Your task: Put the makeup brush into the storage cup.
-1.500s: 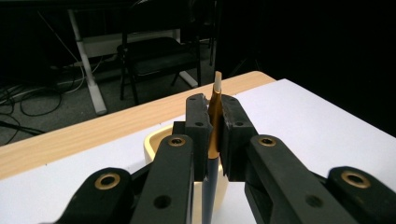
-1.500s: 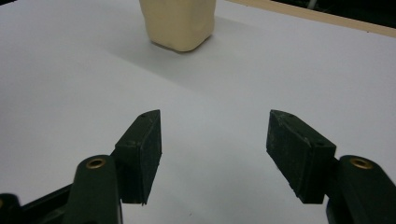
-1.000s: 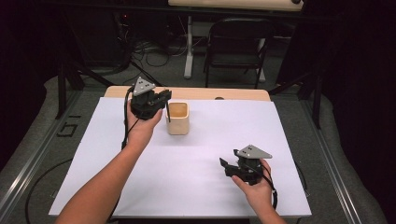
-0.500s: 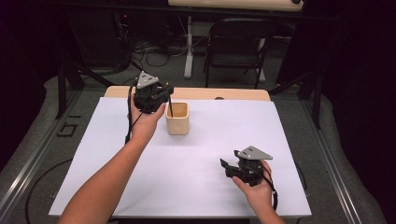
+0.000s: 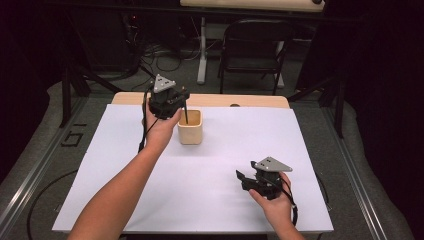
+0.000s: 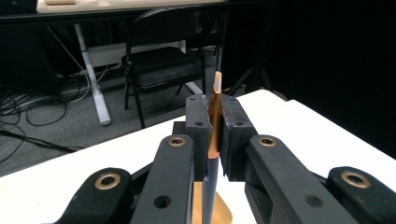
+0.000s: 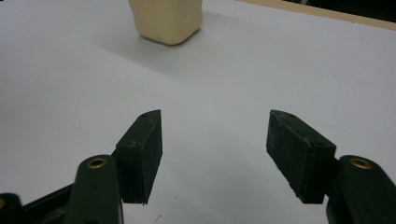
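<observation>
Left tongs (image 6: 214, 135) clamped tight on a thin pen (image 6: 212, 154); the left gripper view shows its gold band, dark barrel and pale tip sticking up past the pads, detail the high view lacks. High view: left tongs (image 5: 184, 100) hold the pen (image 5: 185, 114) above the cup (image 5: 190, 131), its lower end dipping into the cup's mouth; cup contents cannot be told. Right tongs (image 7: 215, 154) wide apart, holding nothing, low over the white worktop (image 7: 224, 84), with the cup (image 7: 167, 21) well ahead. High view puts right tongs (image 5: 243, 180) near the front right of the worktop (image 5: 200, 185), well apart from the cup.
</observation>
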`<control>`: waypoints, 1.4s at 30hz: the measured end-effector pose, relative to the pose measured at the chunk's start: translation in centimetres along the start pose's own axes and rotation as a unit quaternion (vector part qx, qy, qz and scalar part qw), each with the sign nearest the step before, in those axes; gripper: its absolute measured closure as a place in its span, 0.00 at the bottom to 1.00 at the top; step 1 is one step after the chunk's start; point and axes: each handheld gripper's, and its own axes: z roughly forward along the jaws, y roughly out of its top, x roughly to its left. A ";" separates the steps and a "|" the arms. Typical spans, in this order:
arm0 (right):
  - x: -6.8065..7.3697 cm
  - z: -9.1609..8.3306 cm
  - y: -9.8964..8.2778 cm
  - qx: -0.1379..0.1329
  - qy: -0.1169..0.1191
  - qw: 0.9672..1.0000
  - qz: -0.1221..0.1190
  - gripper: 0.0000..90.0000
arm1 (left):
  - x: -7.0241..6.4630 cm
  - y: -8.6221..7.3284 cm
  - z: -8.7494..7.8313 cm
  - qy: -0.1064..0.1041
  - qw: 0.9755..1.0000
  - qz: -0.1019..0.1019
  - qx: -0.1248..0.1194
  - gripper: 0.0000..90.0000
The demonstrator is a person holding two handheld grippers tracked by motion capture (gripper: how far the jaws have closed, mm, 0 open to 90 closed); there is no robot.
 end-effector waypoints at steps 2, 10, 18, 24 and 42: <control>0.0 0.0 0.0 -0.001 0.000 1.000 0.002 0.40 | 0.1 -0.1 0.3 0.002 1.000 -0.003 0.002 0.93; 0.0 0.0 -0.1 0.001 -0.001 1.000 -0.003 0.40 | 0.3 -0.5 1.2 0.003 1.000 0.001 0.013 0.93; 0.1 0.1 -0.2 0.003 0.003 1.000 -0.002 0.40 | 0.4 -1.0 2.0 0.004 1.000 0.001 0.024 0.93; 0.0 0.1 -0.2 0.002 0.004 1.000 -0.002 0.40 | 0.7 -1.3 2.5 0.007 1.000 0.000 0.030 0.93; 0.1 0.2 -0.3 0.005 0.007 1.000 0.001 0.40 | 1.3 -3.0 3.9 0.013 0.998 -0.007 0.056 0.93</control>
